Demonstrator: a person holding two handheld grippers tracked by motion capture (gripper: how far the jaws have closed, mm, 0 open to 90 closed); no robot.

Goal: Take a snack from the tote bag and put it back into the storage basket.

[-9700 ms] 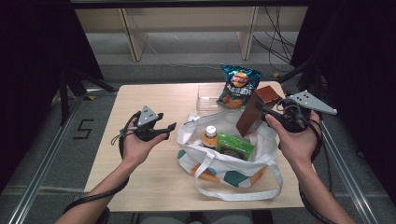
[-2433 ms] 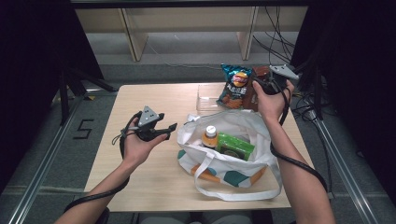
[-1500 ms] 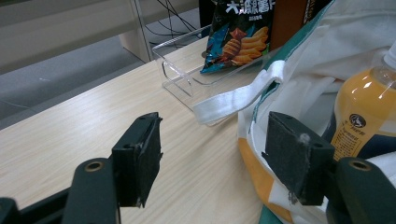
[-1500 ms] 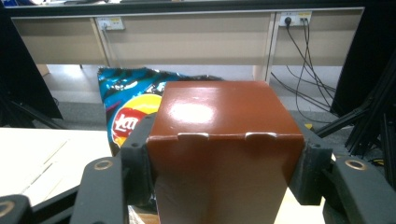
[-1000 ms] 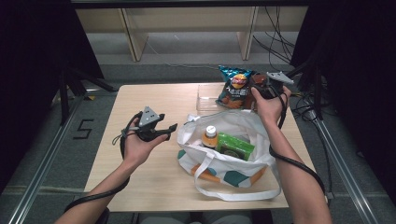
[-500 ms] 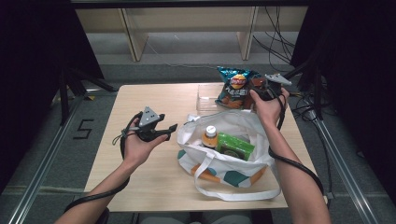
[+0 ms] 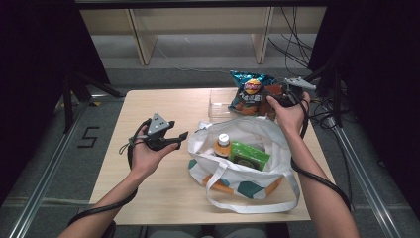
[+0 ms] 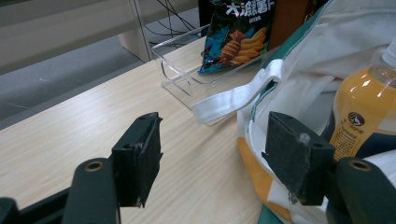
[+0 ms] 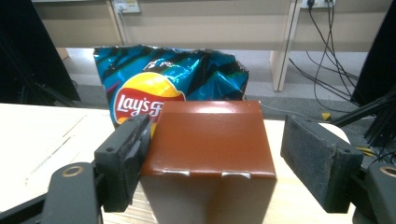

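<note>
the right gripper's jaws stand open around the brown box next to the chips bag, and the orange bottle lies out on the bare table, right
Not quite. The orange bottle stands inside the white tote bag, beside a green packet, as the high view shows. The rest holds: the right gripper has just been opening, its jaws open around the brown box by the chips bag.

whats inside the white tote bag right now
Inside the white tote bag stand an orange drink bottle and a green packet beside it. Anything beneath them is hidden by the bag's fabric.
</note>
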